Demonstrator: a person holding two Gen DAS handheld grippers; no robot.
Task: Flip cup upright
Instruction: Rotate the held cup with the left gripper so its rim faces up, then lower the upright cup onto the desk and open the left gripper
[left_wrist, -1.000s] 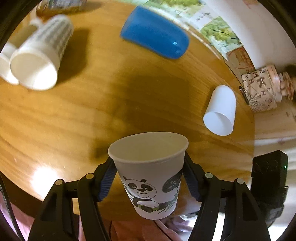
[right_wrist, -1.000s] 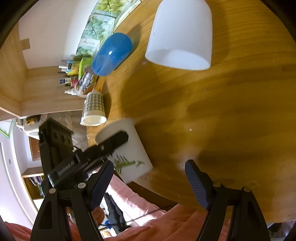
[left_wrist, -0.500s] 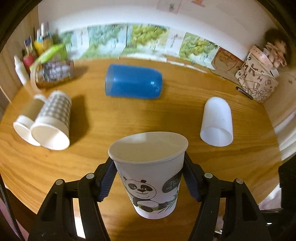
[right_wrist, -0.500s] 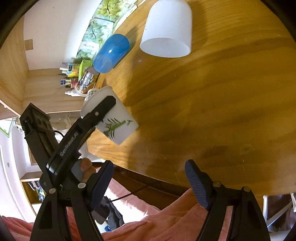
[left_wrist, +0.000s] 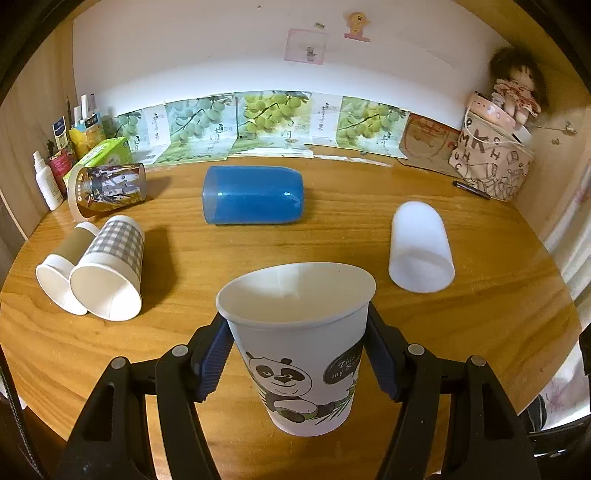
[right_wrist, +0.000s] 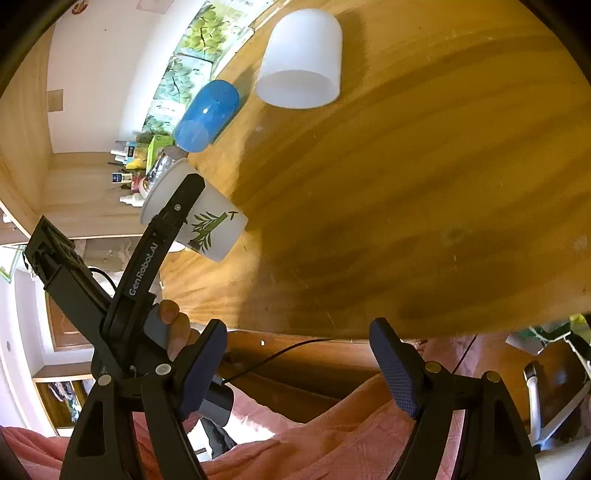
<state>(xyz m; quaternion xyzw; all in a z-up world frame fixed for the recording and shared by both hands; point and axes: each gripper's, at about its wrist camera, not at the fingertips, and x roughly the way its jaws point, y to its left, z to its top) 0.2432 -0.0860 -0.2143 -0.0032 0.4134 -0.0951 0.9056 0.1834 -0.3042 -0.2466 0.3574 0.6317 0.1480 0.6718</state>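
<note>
My left gripper (left_wrist: 297, 354) is shut on a white paper cup with a panda print (left_wrist: 299, 354). The cup is upright, mouth up, over the near part of the round wooden table (left_wrist: 332, 240). The same cup (right_wrist: 210, 225) shows in the right wrist view, clamped by the left gripper's finger (right_wrist: 177, 210) at the table's edge. My right gripper (right_wrist: 297, 369) is open and empty, off the table's near edge over pink cloth.
On their sides lie a blue cup (left_wrist: 253, 194), a white plastic cup (left_wrist: 419, 245), a checked paper cup (left_wrist: 110, 269), a brown-sleeved cup (left_wrist: 61, 269) and a printed mug (left_wrist: 107, 186). Bottles and boxes stand at back left, a patterned bag (left_wrist: 491, 162) at back right.
My left gripper has tilted up and levelled with the panda cup in it; the wall now shows. The cup has moved farther over the table in the right view. The right gripper stays open.
</note>
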